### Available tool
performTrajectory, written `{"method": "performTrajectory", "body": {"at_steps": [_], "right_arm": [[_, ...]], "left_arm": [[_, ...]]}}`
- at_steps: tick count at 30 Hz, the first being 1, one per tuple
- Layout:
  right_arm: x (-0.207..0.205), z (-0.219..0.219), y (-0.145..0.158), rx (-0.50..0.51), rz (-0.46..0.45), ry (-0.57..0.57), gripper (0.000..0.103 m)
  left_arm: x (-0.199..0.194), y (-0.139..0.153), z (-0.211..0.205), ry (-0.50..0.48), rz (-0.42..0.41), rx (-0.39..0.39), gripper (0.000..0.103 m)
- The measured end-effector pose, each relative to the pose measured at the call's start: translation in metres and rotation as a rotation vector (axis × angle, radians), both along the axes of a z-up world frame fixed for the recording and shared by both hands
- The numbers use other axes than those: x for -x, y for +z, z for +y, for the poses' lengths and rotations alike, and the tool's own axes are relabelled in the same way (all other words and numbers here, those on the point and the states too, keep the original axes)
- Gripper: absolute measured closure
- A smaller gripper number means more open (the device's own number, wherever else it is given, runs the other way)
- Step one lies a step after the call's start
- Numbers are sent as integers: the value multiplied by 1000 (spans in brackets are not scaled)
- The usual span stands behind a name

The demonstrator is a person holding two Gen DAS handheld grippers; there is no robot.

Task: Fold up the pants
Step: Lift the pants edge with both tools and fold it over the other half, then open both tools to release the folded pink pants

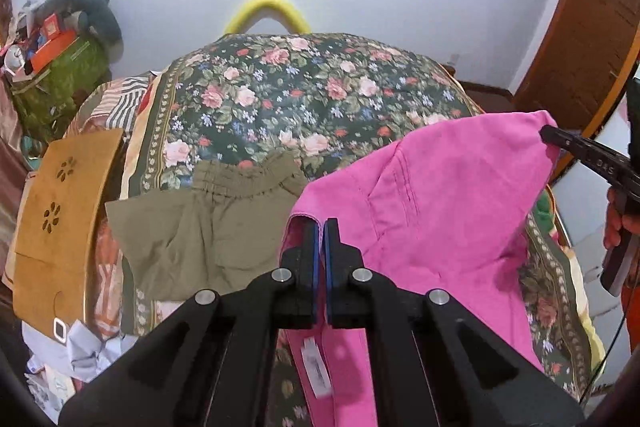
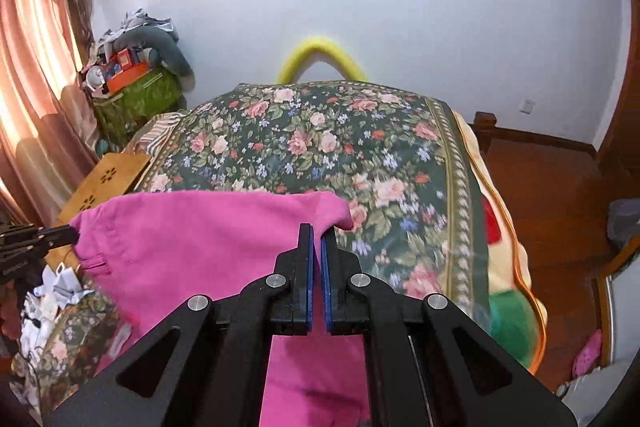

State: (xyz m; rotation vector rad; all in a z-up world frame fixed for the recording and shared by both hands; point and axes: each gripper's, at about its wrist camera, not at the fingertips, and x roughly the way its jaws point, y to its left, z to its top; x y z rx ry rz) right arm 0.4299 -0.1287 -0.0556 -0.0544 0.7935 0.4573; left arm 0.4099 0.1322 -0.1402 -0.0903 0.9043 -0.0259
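Note:
Pink pants [image 1: 440,195] hang stretched between my two grippers above the floral bed. My left gripper [image 1: 321,227] is shut on one corner of their waistband. My right gripper [image 2: 317,235] is shut on the other corner of the pink pants [image 2: 200,239]. The right gripper also shows at the right edge of the left wrist view [image 1: 546,134], and the left gripper shows at the left edge of the right wrist view [image 2: 72,233]. A white label [image 1: 316,367] hangs inside the pants below my left gripper.
Olive green shorts [image 1: 212,219] lie flat on the floral bedspread [image 1: 304,91]. A wooden lap board [image 1: 60,219] lies at the bed's left side. Crumpled white items [image 2: 52,291] sit at the near left. A wooden floor [image 2: 560,195] lies to the right.

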Motion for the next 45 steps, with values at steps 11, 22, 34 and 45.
{"method": "performTrajectory", "body": {"at_steps": [11, 22, 34, 45], "right_arm": [[79, -28, -10, 2, -1, 16, 100], [157, -43, -36, 10, 9, 37, 100], [210, -53, -76, -23, 94, 4, 99], [245, -54, -95, 72, 127, 25, 97]], "left_arm": [[60, 2, -20, -34, -10, -66, 100], [130, -21, -38, -89, -42, -147, 100], [185, -55, -44, -110, 11, -161, 100], [220, -80, -44, -109, 74, -160, 100]]}}
